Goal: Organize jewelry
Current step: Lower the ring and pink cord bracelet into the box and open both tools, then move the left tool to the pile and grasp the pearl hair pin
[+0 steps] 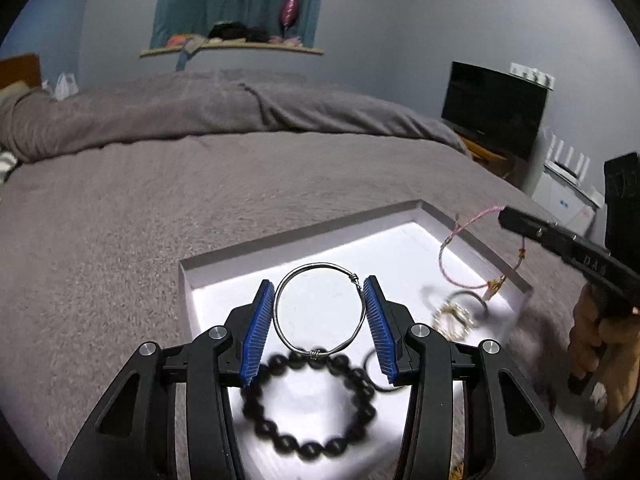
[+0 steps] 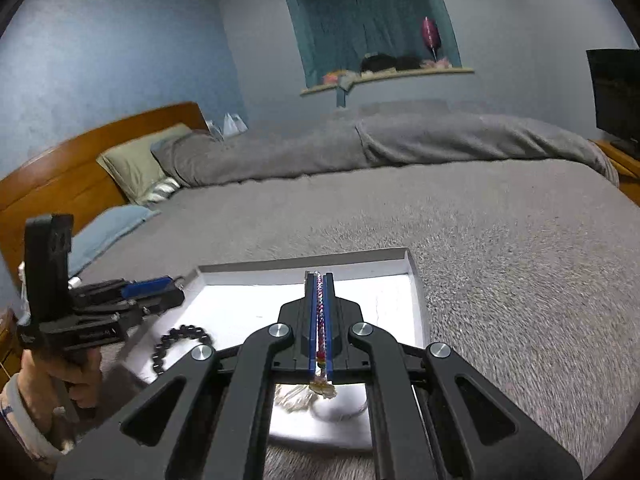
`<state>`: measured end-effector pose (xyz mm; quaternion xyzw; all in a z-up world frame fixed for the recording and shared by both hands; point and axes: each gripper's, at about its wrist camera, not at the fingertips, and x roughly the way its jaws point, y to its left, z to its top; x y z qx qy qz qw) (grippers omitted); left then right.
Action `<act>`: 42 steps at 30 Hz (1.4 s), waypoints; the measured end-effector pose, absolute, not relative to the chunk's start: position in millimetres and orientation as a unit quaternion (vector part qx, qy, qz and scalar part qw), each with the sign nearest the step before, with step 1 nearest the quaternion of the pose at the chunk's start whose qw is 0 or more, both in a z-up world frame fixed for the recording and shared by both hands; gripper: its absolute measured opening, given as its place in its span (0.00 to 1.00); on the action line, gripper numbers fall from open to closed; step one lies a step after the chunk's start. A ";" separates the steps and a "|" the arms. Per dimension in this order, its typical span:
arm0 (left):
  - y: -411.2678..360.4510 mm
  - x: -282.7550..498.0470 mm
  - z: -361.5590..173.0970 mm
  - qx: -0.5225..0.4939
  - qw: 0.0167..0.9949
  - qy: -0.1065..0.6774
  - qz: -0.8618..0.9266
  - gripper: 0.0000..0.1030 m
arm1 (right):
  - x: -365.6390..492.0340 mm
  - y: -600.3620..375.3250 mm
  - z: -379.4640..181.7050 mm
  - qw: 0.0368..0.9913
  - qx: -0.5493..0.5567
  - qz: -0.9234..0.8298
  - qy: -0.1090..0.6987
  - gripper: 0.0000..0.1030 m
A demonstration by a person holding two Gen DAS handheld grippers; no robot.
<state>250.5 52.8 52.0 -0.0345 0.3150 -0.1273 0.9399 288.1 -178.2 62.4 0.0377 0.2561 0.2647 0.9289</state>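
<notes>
A shallow white tray (image 1: pixel 304 236) lies on the grey bed. My left gripper (image 1: pixel 320 312) is shut on a silver wire bangle (image 1: pixel 320 268), held upright between its blue pads above the tray. Below it in the tray lie a black bead bracelet (image 1: pixel 310 404), a dark ring (image 1: pixel 376 376) and a gold and dark cluster (image 1: pixel 456 316). My right gripper (image 2: pixel 319 312) is shut on a pink cord bracelet (image 2: pixel 319 312) with a gold charm (image 2: pixel 322 388) hanging under it; the cord also shows in the left wrist view (image 1: pixel 460 256). The bead bracelet also shows in the right wrist view (image 2: pixel 176 344).
The grey blanket (image 1: pixel 200 184) covers the bed all around the tray. A wooden headboard (image 2: pixel 60 160) and pillows (image 2: pixel 136 164) are at the left. A black TV (image 1: pixel 492 108) stands on a stand at the right. A window ledge (image 1: pixel 232 46) with items is on the far wall.
</notes>
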 end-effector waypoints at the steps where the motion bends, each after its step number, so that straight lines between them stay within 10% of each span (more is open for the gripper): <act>1: 54.5 255.0 51.0 -0.036 0.938 0.321 -0.126 0.46 | 294.4 -173.9 60.5 0.928 0.031 0.260 0.265 0.02; 15: 65.4 278.3 21.9 -0.049 0.908 0.400 -0.114 0.49 | 321.1 -154.2 26.7 0.916 -0.001 0.229 0.330 0.04; 20: 69.7 269.8 30.0 -0.046 0.920 0.373 -0.110 0.74 | 319.8 -158.1 27.5 0.919 0.005 0.230 0.321 0.37; 42: 45.1 135.5 37.5 0.001 0.930 0.306 -0.205 0.74 | 227.3 -221.7 36.5 0.934 0.049 0.224 0.273 0.48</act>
